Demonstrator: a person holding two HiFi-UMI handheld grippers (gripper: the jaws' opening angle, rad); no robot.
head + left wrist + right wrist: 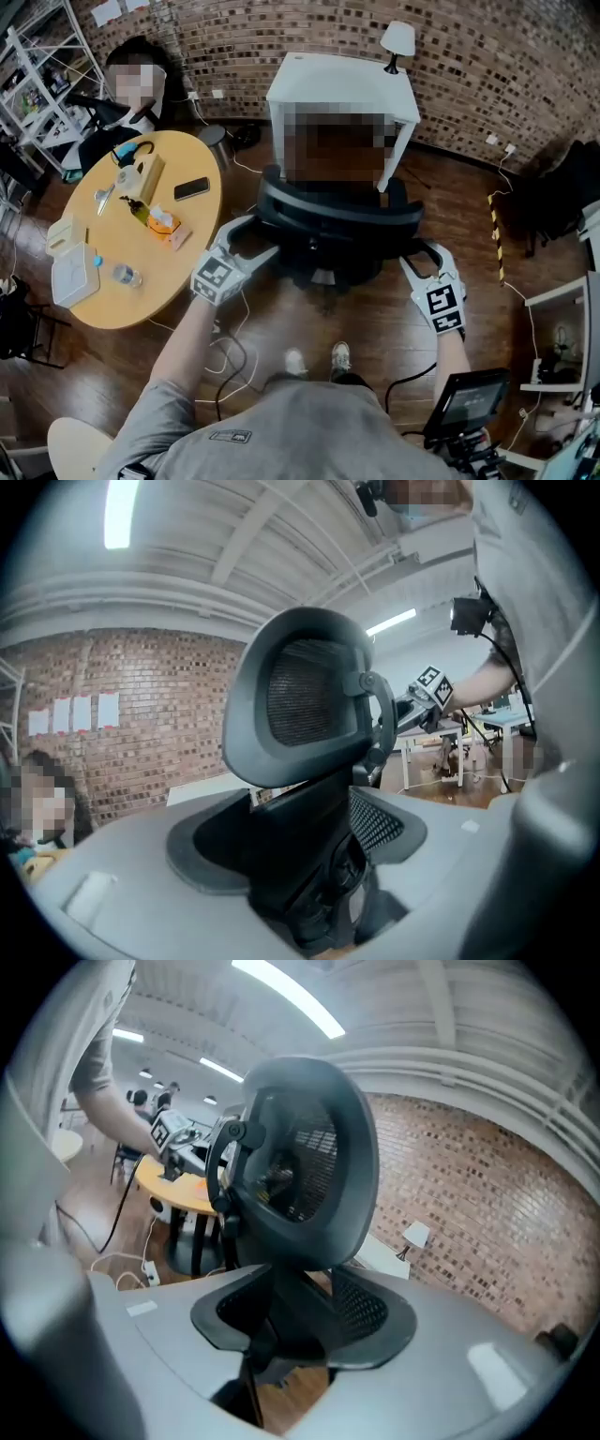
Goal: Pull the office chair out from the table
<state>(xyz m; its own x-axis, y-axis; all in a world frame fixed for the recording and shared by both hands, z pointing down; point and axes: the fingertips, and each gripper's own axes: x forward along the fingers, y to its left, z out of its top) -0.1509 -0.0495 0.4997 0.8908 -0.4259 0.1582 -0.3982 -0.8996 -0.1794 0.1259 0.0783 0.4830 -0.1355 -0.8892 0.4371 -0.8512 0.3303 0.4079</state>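
The black office chair stands in front of the white table, its back toward me. My left gripper is at the left edge of the chair's back and my right gripper is at the right edge. In the left gripper view the jaws stand wide astride the chair's back frame, under the headrest. In the right gripper view the gripper also straddles the frame, with floor showing in the gap. Both look open, and contact with the pads is not clear.
A round wooden table with a phone, a tissue box and a bottle stands at the left, with a person seated behind it. A lamp is on the white table. Cables lie on the floor by my feet. White furniture stands at the right.
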